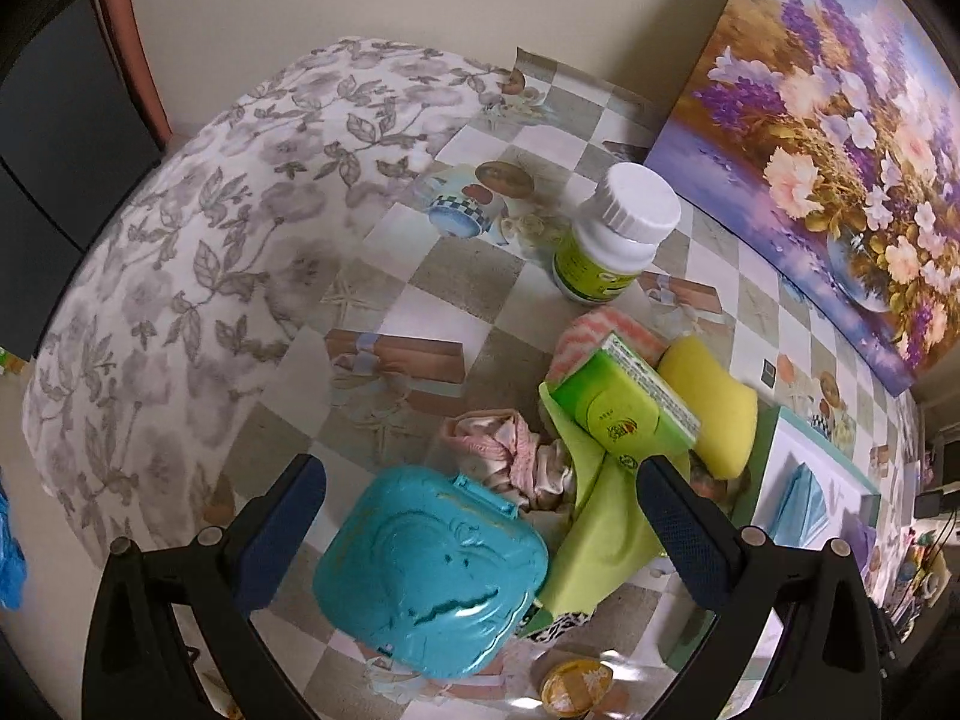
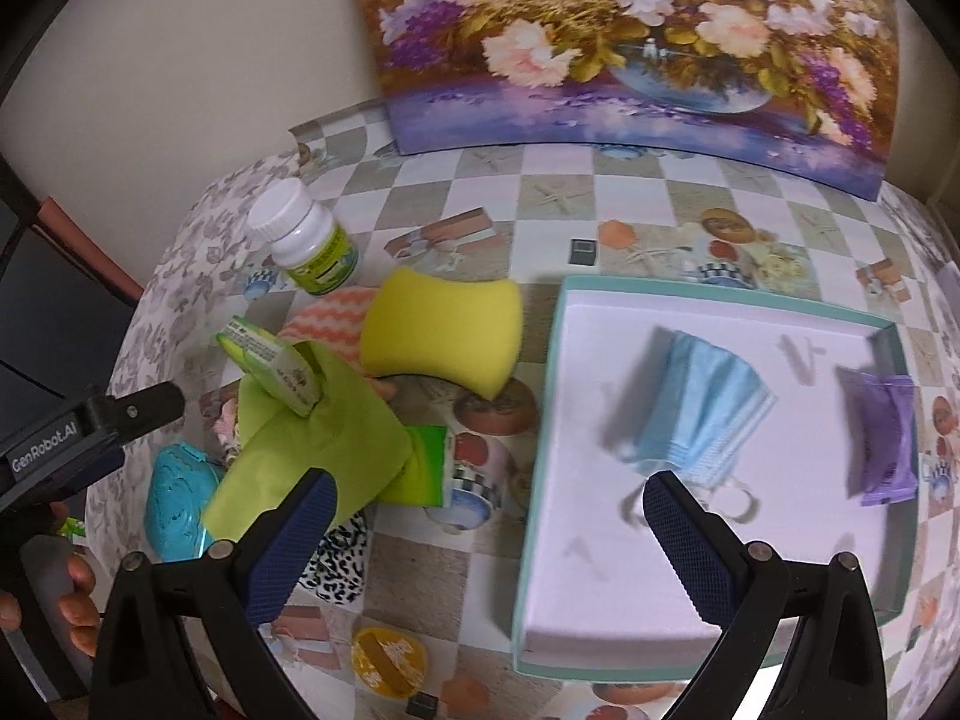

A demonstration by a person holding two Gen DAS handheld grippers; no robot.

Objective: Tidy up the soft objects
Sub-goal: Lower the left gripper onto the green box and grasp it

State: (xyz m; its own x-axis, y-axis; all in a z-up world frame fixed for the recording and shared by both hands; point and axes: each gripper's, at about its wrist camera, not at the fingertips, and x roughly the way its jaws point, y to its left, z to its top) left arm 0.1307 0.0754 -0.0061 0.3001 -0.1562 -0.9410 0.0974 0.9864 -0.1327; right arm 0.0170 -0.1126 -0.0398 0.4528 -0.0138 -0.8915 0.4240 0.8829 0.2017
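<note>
My left gripper is open above the pile, its fingers on either side of a teal plastic case, not touching it. Behind the case lie a pink crumpled cloth, a lime cloth, a green box, a yellow sponge and a pink striped cloth. My right gripper is open and holds nothing, hovering between the lime cloth and the teal-rimmed tray. Inside the tray lie a blue face mask and a purple packet. The yellow sponge leans beside the tray.
A white-capped bottle stands at the back left. A leopard-print cloth, a green pad and a small yellow round tub lie near the front. A flower painting leans on the wall. A hand grips the left tool.
</note>
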